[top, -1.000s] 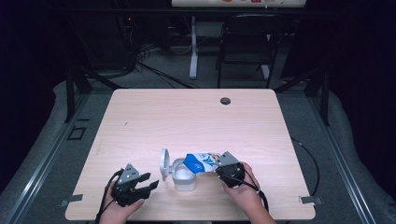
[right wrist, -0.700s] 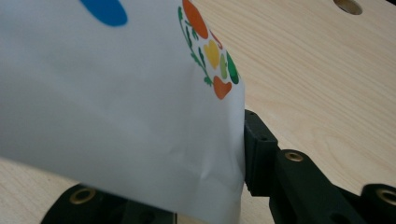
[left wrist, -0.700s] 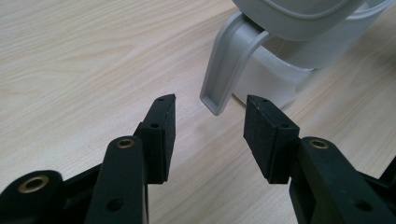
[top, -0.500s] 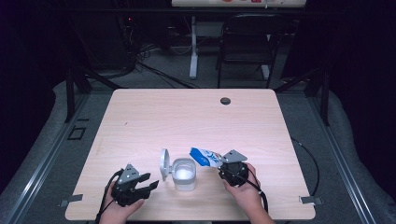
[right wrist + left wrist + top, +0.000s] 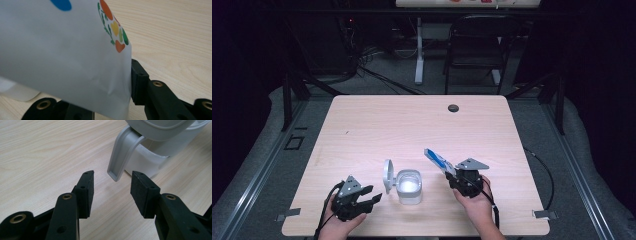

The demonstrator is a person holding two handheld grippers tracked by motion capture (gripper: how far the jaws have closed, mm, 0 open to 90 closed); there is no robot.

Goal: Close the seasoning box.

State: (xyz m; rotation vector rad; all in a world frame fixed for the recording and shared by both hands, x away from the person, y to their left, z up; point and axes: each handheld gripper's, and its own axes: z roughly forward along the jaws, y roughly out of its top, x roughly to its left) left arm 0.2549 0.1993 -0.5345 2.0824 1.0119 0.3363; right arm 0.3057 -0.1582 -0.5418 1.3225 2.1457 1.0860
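Right gripper (image 5: 451, 172) drew pouch (image 5: 437, 160) away from white container (image 5: 409, 186), now apart.

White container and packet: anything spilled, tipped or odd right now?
Nothing stands out. The white container stands upright, its lid open. The right gripper grips the packet; the left gripper is open.

Your table (image 5: 377, 125) is pale, matt wood-grain laminate. The lidded container (image 5: 408, 186) looks like smooth white plastic, the printed pouch (image 5: 62, 50) like smooth, faintly glossy film. Your gripper pads (image 5: 140, 192) are matt black foam.
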